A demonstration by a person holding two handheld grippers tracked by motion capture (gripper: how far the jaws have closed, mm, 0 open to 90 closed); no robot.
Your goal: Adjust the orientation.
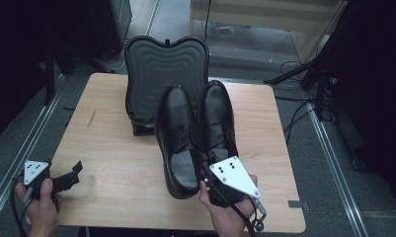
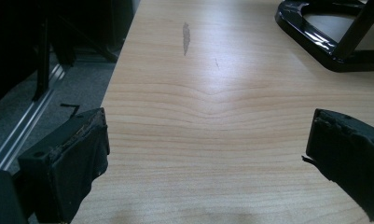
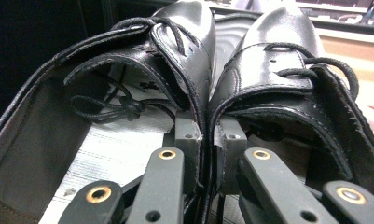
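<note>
Looking down from the high view, a pair of black lace-up shoes sits near the middle of the wooden bench [image 1: 111, 148]: the left shoe [image 1: 178, 143] and the right shoe [image 1: 217, 123] lie side by side and touching, toes pointing away from the person. Behind them stands a dark ribbed stand [image 1: 166, 74] with a wavy top edge. The right claw [image 1: 205, 168] is at the heels of the shoes, under its grey three-cornered plate, with the person's hand around it. The left claw [image 1: 74, 173] rests well apart at the bench's near left corner.

In the left gripper view, the left claw [image 2: 208, 154] is released, its two padded jaws standing wide with bare wood between them; the glossy black foot of the stand [image 2: 324, 42] shows at the upper right.

In the right gripper view, the right claw [image 3: 207, 135] is clenched, pinching the two inner side walls of the shoes together, one jaw inside the left shoe [image 3: 128, 93] and one inside the right shoe [image 3: 287, 79].
</note>
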